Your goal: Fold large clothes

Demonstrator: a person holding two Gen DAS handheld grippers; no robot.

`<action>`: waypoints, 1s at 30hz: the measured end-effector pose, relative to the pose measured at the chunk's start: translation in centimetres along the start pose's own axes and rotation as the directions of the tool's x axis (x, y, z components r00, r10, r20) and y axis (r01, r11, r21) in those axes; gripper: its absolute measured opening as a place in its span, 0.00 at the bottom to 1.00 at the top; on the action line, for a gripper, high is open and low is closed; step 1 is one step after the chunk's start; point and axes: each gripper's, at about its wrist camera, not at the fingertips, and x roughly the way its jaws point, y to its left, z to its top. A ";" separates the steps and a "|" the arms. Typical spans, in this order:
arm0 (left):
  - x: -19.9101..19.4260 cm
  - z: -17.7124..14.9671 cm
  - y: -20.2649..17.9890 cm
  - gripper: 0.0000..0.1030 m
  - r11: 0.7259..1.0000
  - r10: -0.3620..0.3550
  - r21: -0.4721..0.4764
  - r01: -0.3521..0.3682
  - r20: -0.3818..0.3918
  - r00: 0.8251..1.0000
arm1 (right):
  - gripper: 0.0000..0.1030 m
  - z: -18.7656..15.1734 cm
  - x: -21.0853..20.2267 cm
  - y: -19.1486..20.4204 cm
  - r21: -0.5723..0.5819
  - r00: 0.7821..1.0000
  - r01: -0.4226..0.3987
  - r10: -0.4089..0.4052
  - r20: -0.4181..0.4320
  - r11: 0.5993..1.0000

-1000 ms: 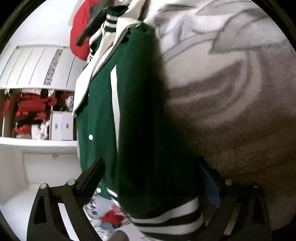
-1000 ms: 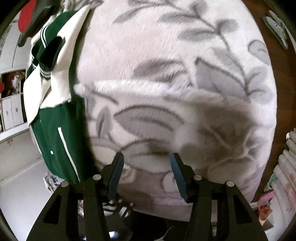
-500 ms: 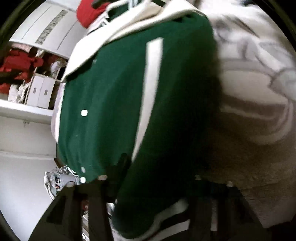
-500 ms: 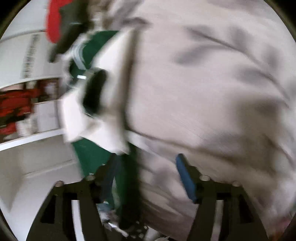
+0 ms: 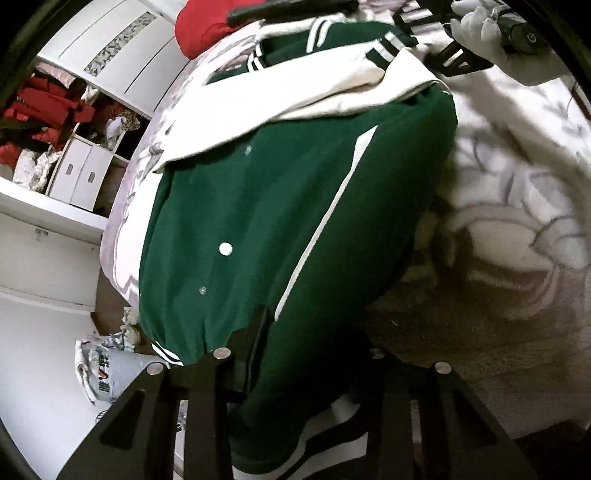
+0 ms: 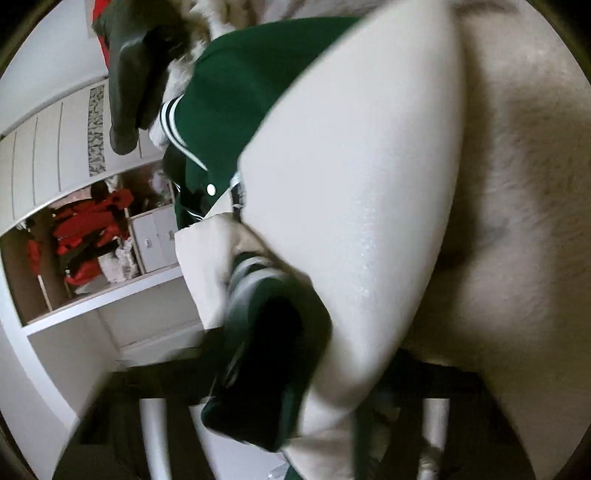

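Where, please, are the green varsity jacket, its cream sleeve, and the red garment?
Green varsity jacket [image 5: 258, 229]: left wrist view, front panel.
Cream sleeve [image 6: 362, 206]: right wrist view, mid-sleeve.
Red garment [image 5: 199, 29]: left wrist view, its middle.

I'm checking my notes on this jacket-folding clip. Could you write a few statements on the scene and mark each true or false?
1. The jacket has a green body and cream sleeves. True.
2. The jacket lies on bare wooden floor. False: it lies on a pale leaf-patterned blanket.
3. The left gripper has the jacket's striped hem end between its fingers. True.
4. The right gripper has nothing between its fingers. False: a cream sleeve with its dark striped cuff runs between them.
5. Red clothes fill an open shelf by the bed. True.
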 end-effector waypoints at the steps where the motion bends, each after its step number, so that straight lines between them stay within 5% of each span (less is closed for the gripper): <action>1: -0.2 0.2 0.8 0.29 1.000 -0.016 -0.009 0.016 0.004 1.000 | 0.22 -0.4 -0.2 1.0 -0.003 1.000 0.013 -0.013 0.016 1.000; 8: -1.7 0.5 8.2 0.29 0.978 -0.170 -0.113 0.173 0.038 0.985 | 0.17 -3.4 -0.6 16.2 -0.164 0.982 0.181 -0.168 0.087 0.970; 11: -1.2 0.7 13.4 0.29 0.938 -0.276 -0.206 0.279 0.048 0.960 | 0.17 -4.6 2.1 23.1 -0.197 0.957 0.287 -0.272 0.098 0.938; 14: 0.4 0.6 19.3 0.29 0.866 -0.377 -0.330 0.375 0.061 0.924 | 0.17 -5.6 7.1 29.8 -0.239 0.923 0.384 -0.366 0.117 0.892; 21: 10.6 -1.7 32.3 0.31 0.598 -0.574 -0.599 0.533 0.144 0.806 | 0.17 -4.4 25.3 38.2 -0.237 0.802 0.596 -0.582 0.134 0.767; 23: 15.0 -2.3 34.2 0.33 0.547 -0.628 -0.623 0.559 0.136 0.766 | 0.20 -3.7 30.2 38.2 -0.270 0.755 0.649 -0.644 0.120 0.711; 26: 21.3 -4.2 36.0 0.55 0.461 -0.720 -0.673 0.578 0.097 0.687 | 0.44 -3.2 34.8 36.8 -0.245 0.770 0.631 -0.633 0.080 0.736; 27: 22.7 -5.3 36.8 0.58 0.416 -0.745 -0.702 0.578 0.102 0.660 | 0.59 -3.2 35.3 36.8 -0.249 0.785 0.611 -0.615 0.073 0.751; 29: 24.0 -7.8 38.7 0.69 0.288 -0.777 -0.752 0.593 0.178 0.603 | 0.70 -3.9 35.1 37.1 -0.268 0.825 0.555 -0.562 0.060 0.787; 30: 24.2 -9.1 39.7 0.70 0.236 -0.779 -0.774 0.587 0.210 0.591 | 0.70 -4.5 34.7 37.2 -0.291 0.838 0.532 -0.544 0.043 0.795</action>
